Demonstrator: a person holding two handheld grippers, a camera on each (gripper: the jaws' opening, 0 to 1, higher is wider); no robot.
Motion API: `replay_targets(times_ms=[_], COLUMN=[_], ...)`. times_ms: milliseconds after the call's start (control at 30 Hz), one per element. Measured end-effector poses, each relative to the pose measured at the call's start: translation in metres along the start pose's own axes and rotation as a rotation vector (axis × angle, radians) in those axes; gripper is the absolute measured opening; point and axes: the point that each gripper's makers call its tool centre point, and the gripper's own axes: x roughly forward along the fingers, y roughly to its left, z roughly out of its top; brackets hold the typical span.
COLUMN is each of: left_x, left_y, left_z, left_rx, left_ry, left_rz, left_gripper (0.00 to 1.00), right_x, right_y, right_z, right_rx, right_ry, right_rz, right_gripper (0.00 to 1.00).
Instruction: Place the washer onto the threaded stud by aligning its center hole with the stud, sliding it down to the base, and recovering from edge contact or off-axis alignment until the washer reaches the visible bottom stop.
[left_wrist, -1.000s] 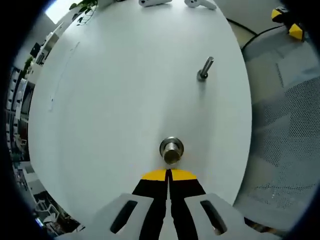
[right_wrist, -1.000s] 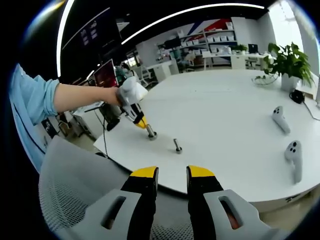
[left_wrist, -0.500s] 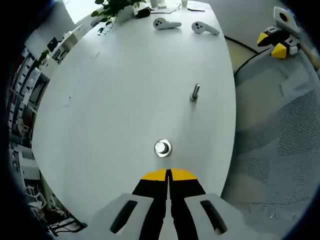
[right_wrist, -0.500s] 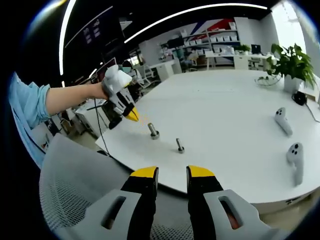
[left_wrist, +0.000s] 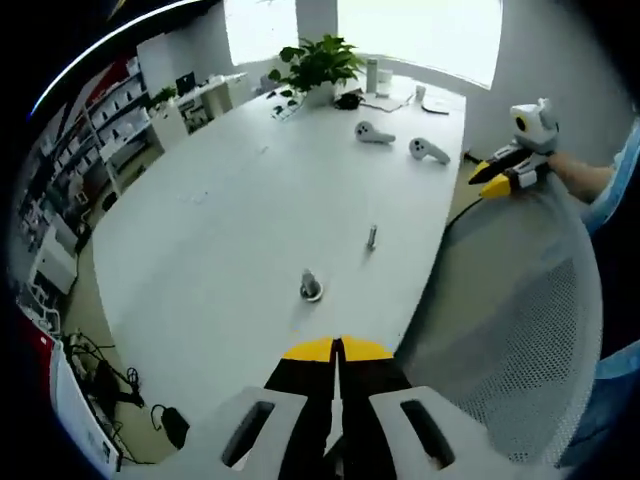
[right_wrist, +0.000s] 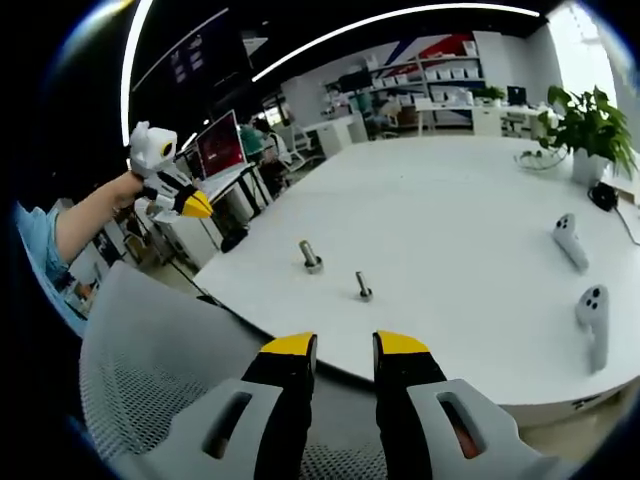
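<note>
Washer (right_wrist: 312, 266) looks seated at base of threaded stud (right_wrist: 309, 254) on white table (right_wrist: 470, 250), near edge; too small to confirm fully flat tbh. Second bolt (right_wrist: 363, 286) stands just beside, bare. Left gripper (left_wrist: 338, 349) pressed together, holding nothing, well back from table. Right gripper (right_wrist: 345, 346) spread, empty, over mesh chair (right_wrist: 150, 400). Risk: washer cocked on threads, short of stop, nobody near to fix. No containers around.

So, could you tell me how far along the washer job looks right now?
Done, apparently: a washer sits at the base of the nearer stud on the table. In hand: nothing; left gripper is shut and lifted away, right gripper open over the chair. The second stud looks bare.
</note>
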Motion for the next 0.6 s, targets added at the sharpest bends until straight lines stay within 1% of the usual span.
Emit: replay_targets(times_ms=[33, 67, 167, 200, 233, 267, 300, 333, 367, 400, 467, 533, 567, 600], left_x=[-0.004, -0.011, -0.022, -0.023, -0.025, -0.025, -0.026, -0.025, -0.023, -0.021, -0.017, -0.014, -0.013, -0.013], left_y=[-0.001, -0.003, -0.003, -0.004, -0.005, -0.005, -0.002, 0.0, -0.001, -0.003, -0.004, -0.007, -0.011, -0.013], left_z=[0.0, 0.0, -0.002, -0.003, -0.004, -0.006, -0.009, -0.012, -0.014, -0.017, -0.021, -0.02, -0.019, -0.019], left_rx=[-0.018, -0.038, -0.105, -0.124, -0.154, -0.193, -0.235, -0.252, -0.259, -0.281, -0.291, -0.349, -0.385, -0.406], left_ry=[-0.019, -0.056, -0.131, -0.153, -0.19, -0.215, -0.224, -0.233, -0.258, -0.26, -0.278, -0.332, -0.362, -0.373], left_rz=[0.003, 0.013, 0.058, 0.066, 0.078, 0.098, 0.129, 0.156, 0.166, 0.172, 0.197, 0.211, 0.201, 0.198], left_gripper=[0.0, 0.0, 0.0, 0.02, 0.05, 0.06, 0.07, 0.07, 0.07, 0.07, 0.09, 0.14, 0.17, 0.18], right_x=[0.0, 0.0, 0.001, 0.001, 0.001, 0.001, 0.001, 0.001, 0.001, 0.001, 0.001, 0.001, 0.001, 0.001], right_y=[0.0, 0.001, 0.001, 0.001, 0.001, 0.001, 0.001, 0.001, 0.001, 0.001, 0.001, 0.001, 0.001, 0.001], right_z=[-0.001, -0.001, -0.003, -0.003, -0.004, -0.004, -0.003, -0.003, -0.003, -0.004, -0.004, -0.005, -0.005, -0.005], right_rx=[-0.002, -0.005, -0.012, -0.012, -0.013, -0.012, -0.013, -0.013, -0.012, -0.014, -0.017, -0.018, -0.017, -0.016], right_ry=[0.005, 0.01, 0.023, 0.024, 0.027, 0.027, 0.026, 0.024, 0.024, 0.03, 0.035, 0.038, 0.038, 0.036], right_rz=[0.002, 0.006, 0.012, 0.012, 0.014, 0.014, 0.014, 0.015, 0.015, 0.015, 0.018, 0.019, 0.019, 0.019], right_gripper=[0.25, 0.25, 0.25, 0.25, 0.25, 0.25, 0.25, 0.25, 0.25, 0.25, 0.25, 0.25, 0.25, 0.25])
